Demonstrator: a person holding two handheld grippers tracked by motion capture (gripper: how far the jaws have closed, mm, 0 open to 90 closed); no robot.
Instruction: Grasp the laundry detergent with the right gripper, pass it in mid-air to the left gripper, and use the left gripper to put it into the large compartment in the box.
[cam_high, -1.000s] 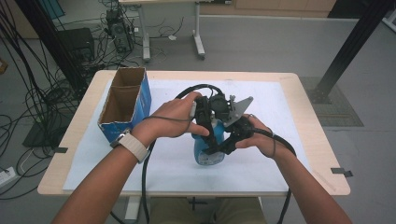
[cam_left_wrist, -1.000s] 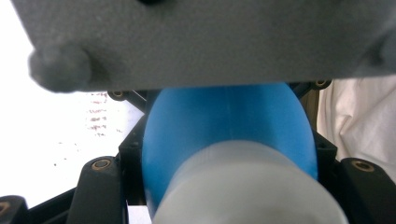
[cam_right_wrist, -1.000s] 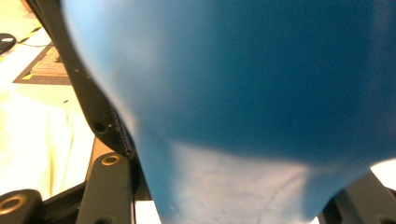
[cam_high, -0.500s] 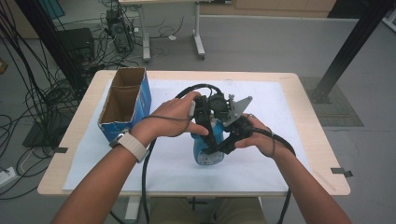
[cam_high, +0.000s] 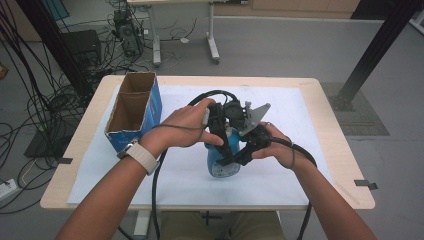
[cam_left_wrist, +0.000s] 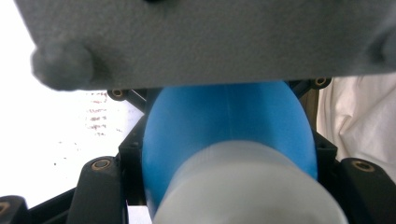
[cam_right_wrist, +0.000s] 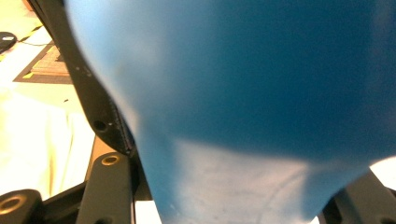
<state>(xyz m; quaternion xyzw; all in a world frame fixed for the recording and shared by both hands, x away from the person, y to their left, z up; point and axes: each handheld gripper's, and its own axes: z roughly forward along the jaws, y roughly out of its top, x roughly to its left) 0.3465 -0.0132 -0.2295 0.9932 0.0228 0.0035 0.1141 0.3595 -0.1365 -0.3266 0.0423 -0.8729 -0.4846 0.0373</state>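
Both tools were clamped on one blue bottle (cam_high: 221, 162), which stood upright on the white sheet covering the desk (cam_high: 330, 150), near the person's edge. The left hand-held gripper (cam_high: 223, 150) grasped it from the left, and in the left gripper view the bottle's blue body (cam_left_wrist: 229, 126) and pale cap end sat squeezed between that tool's black jaws. The right hand-held gripper (cam_high: 240, 159) closed on it from the other side; its own view showed blue plastic (cam_right_wrist: 243, 93) pressed right up against the lens between its jaws. Beyond the left hand-held gripper, to its far left, an open blue cardboard box (cam_high: 132, 110) stood apart with both compartments apparently empty. As a judgement, the grasp was done, while whatever followed, perhaps working the cap or lifting the bottle toward the box, had not yet begun.
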